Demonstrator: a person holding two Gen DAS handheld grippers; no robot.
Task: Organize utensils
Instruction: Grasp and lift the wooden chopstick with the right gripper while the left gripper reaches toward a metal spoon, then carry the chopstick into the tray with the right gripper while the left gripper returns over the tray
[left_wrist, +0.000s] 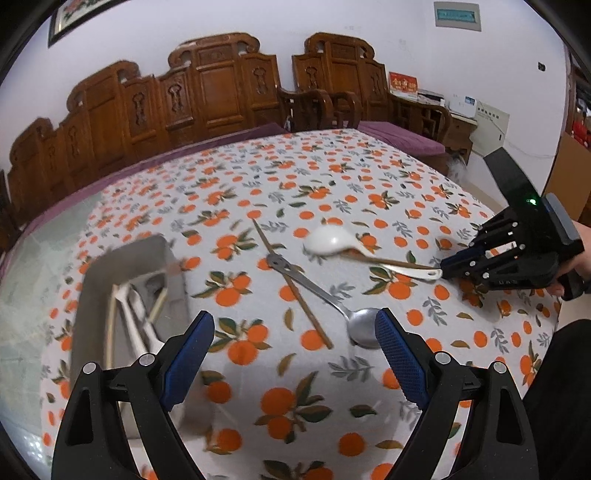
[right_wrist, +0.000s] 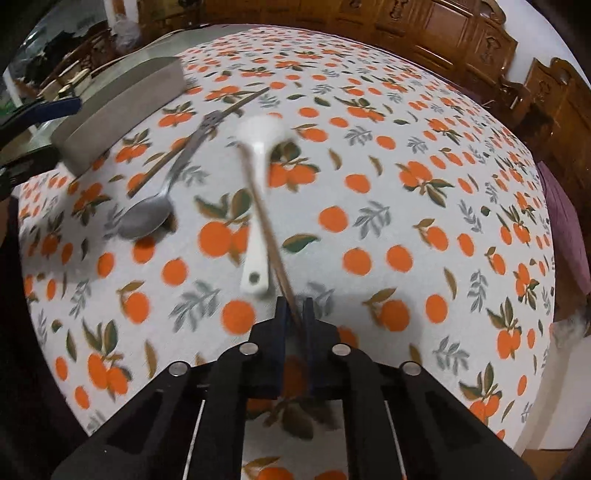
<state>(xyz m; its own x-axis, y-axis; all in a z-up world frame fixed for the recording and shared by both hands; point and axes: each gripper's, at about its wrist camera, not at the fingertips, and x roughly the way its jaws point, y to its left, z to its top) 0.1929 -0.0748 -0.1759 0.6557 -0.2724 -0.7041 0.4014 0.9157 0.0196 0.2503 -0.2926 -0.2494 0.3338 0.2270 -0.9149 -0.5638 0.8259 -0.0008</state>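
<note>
One thin brown chopstick (right_wrist: 266, 225) in clamped right claw (right_wrist: 294, 314); left claw (left_wrist: 295, 354) apart.

Left tongs (left_wrist: 295, 354) agape; right tongs (right_wrist: 294, 314) clamped (low).

Grey rectangular utensil tray (left_wrist: 133, 295) at left on orange-print tablecloth (left_wrist: 332, 177); to its right, steel spoon (left_wrist: 314, 291) crossing wooden chopstick (left_wrist: 295, 291); further right, white ceramic spoon (left_wrist: 332, 240) under second brown chopstick (right_wrist: 266, 229).
</note>
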